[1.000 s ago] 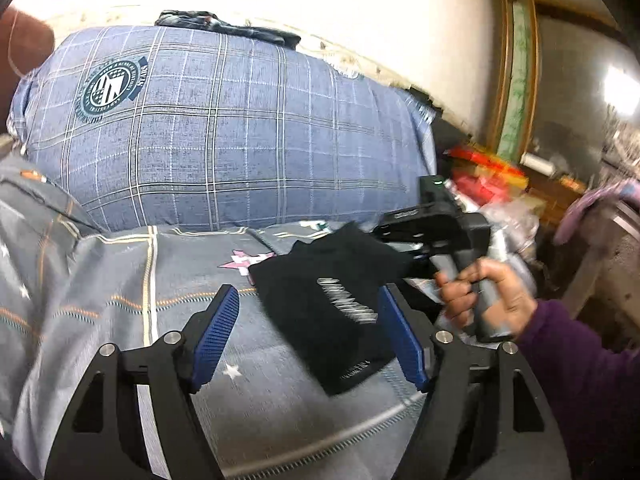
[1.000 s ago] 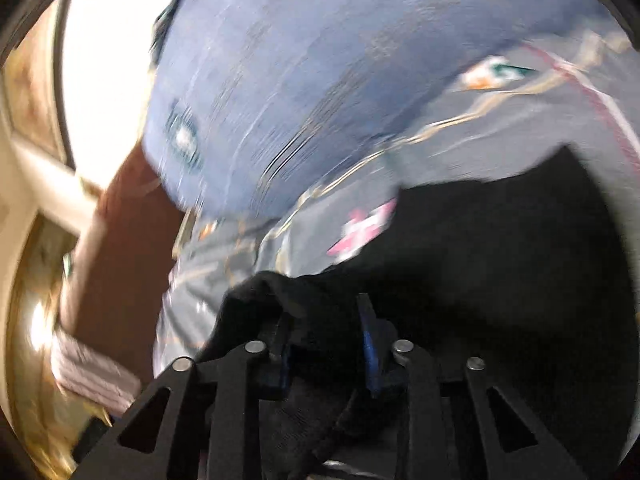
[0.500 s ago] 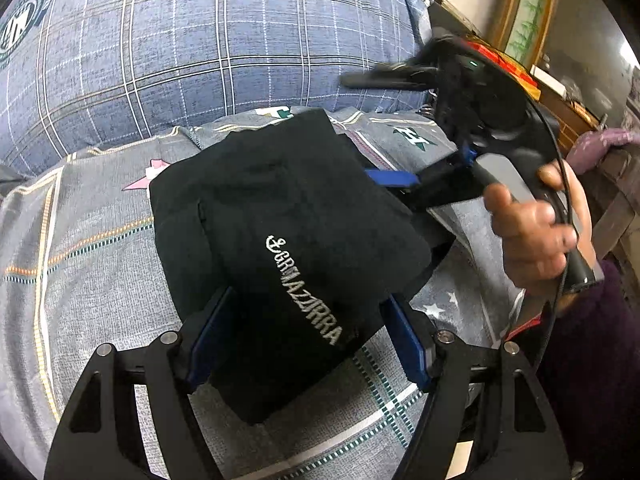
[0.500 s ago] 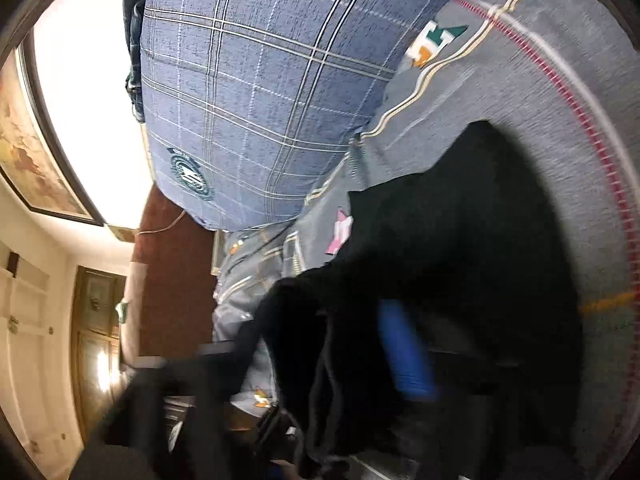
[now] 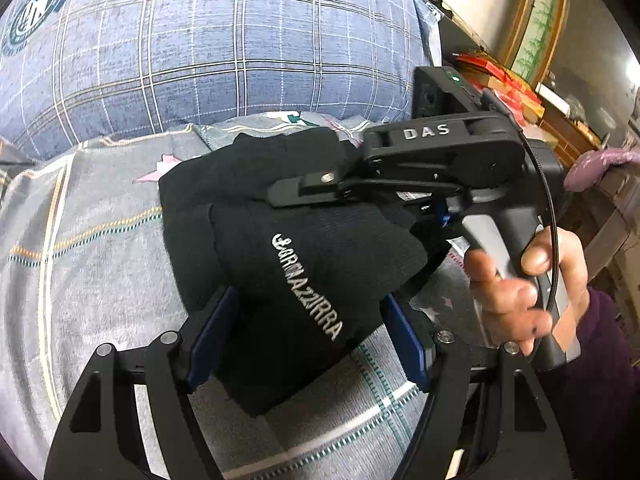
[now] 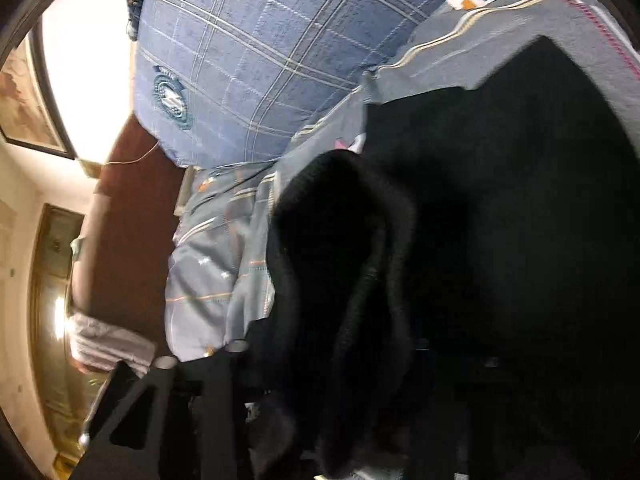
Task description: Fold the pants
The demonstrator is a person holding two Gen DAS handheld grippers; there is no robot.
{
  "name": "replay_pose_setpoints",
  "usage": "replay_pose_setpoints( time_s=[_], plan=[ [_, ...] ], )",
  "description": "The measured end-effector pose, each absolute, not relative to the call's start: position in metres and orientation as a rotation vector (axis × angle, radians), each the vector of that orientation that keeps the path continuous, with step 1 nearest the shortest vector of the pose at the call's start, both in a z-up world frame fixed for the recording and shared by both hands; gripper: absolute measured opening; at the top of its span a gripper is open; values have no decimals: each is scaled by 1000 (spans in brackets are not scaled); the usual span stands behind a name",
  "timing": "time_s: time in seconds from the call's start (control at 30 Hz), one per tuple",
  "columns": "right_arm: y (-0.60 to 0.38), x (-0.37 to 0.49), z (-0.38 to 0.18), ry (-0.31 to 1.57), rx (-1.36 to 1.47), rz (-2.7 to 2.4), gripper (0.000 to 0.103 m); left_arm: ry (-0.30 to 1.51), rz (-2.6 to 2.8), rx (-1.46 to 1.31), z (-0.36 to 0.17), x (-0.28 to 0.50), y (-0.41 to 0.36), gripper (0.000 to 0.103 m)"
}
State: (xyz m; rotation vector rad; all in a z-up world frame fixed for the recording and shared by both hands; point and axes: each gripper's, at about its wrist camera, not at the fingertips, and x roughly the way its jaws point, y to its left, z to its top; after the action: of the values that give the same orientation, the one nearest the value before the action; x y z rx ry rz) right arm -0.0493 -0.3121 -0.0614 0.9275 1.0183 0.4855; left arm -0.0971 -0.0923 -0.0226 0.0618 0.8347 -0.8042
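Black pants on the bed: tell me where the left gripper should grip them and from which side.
Grip the near folded edge of the black pants, coming in low from the camera side. That thick, stacked end already sits between the left gripper fingers, while the right gripper covers the far end.

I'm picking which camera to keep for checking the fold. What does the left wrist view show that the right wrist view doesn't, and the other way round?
Only the left wrist view: the white lettering on the black pants, the left tongs straddling the bundle, the right tongs from outside lying across the pants, and the hand gripping their handle.

Only the right wrist view: a thick rolled fold of the pants close up, a framed picture and a wooden door. Its own tongs are lost in dark cloth.

Both: the pants, the grey bedspread and the blue plaid pillow.
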Motion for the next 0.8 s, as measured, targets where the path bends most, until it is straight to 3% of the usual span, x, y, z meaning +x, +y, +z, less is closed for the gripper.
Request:
replay_pose_setpoints(
  time_s=[0.23, 0.4, 0.5, 0.53, 0.6, 0.7, 0.8],
  plan=[
    [-340, -77, -2, 790, 877, 518, 22, 688, -839, 37, 28, -107, -82, 75],
    [-388, -79, -13, 776, 902, 343, 23, 682, -833, 46, 33, -97, -96, 75],
    [-413, -67, -50, 916, 880, 151, 33, 746, -821, 36, 20, -81, -114, 75],
    [-421, -65, -63, 950, 906, 117, 30, 775, -790, 54, 13, -73, -125, 75],
    [-431, -70, -64, 916, 972, 134, 36, 796, -754, 71, 7, -64, -133, 75],
    [-439, -87, -33, 813, 860, 58, 55, 794, -675, 115, 1, -52, -142, 75],
    [-440, -104, -4, 666, 776, 65, 58, 791, -665, 93, 1, -47, -147, 75]
  ],
)
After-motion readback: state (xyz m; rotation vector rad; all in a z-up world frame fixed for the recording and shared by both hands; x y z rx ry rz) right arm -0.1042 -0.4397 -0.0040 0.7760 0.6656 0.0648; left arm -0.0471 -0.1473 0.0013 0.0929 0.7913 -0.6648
